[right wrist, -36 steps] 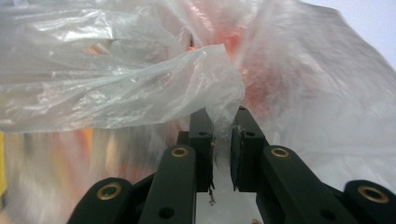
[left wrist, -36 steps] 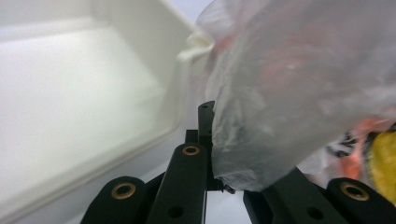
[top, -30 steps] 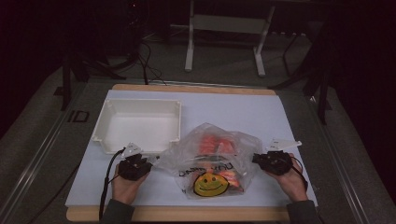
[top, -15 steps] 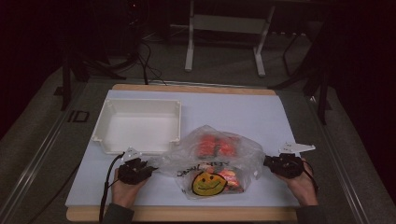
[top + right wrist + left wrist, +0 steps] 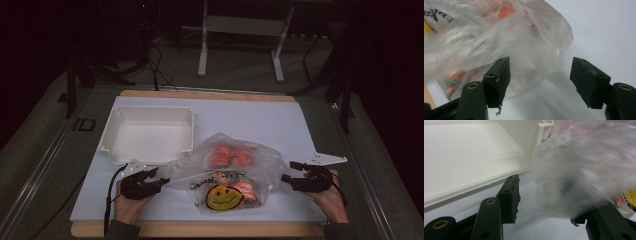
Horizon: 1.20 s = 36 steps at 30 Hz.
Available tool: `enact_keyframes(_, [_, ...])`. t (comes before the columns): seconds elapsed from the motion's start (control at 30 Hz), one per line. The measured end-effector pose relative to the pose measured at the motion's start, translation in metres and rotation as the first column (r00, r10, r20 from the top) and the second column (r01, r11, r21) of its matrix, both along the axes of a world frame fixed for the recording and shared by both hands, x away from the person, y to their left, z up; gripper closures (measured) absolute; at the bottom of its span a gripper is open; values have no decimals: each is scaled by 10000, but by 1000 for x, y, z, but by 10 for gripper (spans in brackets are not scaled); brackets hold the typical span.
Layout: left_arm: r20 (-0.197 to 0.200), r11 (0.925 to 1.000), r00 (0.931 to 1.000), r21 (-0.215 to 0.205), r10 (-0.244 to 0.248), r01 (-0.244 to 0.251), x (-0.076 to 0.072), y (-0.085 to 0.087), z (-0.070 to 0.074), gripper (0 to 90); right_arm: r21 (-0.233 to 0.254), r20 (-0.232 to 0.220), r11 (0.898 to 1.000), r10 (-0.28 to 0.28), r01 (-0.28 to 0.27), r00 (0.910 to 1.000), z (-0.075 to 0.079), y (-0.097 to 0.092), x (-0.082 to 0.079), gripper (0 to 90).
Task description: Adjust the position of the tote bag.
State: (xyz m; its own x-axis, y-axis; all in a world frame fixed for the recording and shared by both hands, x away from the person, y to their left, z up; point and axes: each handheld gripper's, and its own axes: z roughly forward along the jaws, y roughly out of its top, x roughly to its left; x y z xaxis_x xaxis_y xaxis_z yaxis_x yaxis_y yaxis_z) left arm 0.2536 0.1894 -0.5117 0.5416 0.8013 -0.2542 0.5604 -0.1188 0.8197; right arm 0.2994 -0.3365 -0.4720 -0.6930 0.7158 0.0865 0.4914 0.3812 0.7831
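On the white table [image 5: 280,120], near its far left corner, a shallow white tray [image 5: 148,134] is seen with nothing inside, and just beside its near right corner a clear plastic bag [image 5: 227,172] printed with a yellow smiley face is laid, orange-red items being held inside it. The left gripper [image 5: 159,181] is placed at the bag's left edge with its jaws just opened, a fold of plastic lying loose between them, unpinched. The right gripper [image 5: 289,172] is held just off the bag's right edge, its jaws just opened wide and nothing grasped.
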Motion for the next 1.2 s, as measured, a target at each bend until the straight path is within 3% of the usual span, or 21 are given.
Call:
enact_keyframes(0.13, [141,10000,9999,-68,-58,58,-3,1,3,504,108,274,9995,-301,299,9992,6,-8,-1,364])
enact_keyframes(0.2, [212,9999,9997,-90,-94,96,-5,1,5,505,263,535,9988,-435,422,9976,12,-11,-2,448])
enact_keyframes(0.33, [315,9996,9991,-4,-282,282,-10,-1,8,525,583,941,9957,-779,726,9925,26,-12,-5,701])
enact_keyframes(0.47, [415,9988,9980,86,-486,483,-15,-5,11,556,779,1327,9943,-832,733,9877,38,-5,-7,837])
enact_keyframes(0.57, [479,9981,9971,188,-592,584,-19,-7,13,575,897,1406,9951,-535,411,9886,42,7,-7,858])
enact_keyframes(0.77, [545,9974,9961,251,-694,681,-29,-6,13,587,432,1431,9978,442,-509,9887,44,42,-13,854])
enact_keyframes(0.9, [547,9974,9960,201,-703,693,-30,-4,15,569,164,1276,9944,1018,-1047,9866,42,62,-16,855])
enact_keyframes(1.03, [537,9979,9964,65,-651,648,-27,-4,16,503,-111,975,9879,1550,-1546,9831,37,77,-14,855])
enact_keyframes(1.2, [746,9988,9960,86,-490,485,-27,-6,19,314,-342,689,9838,1781,-1760,9816,28,91,-8,854])
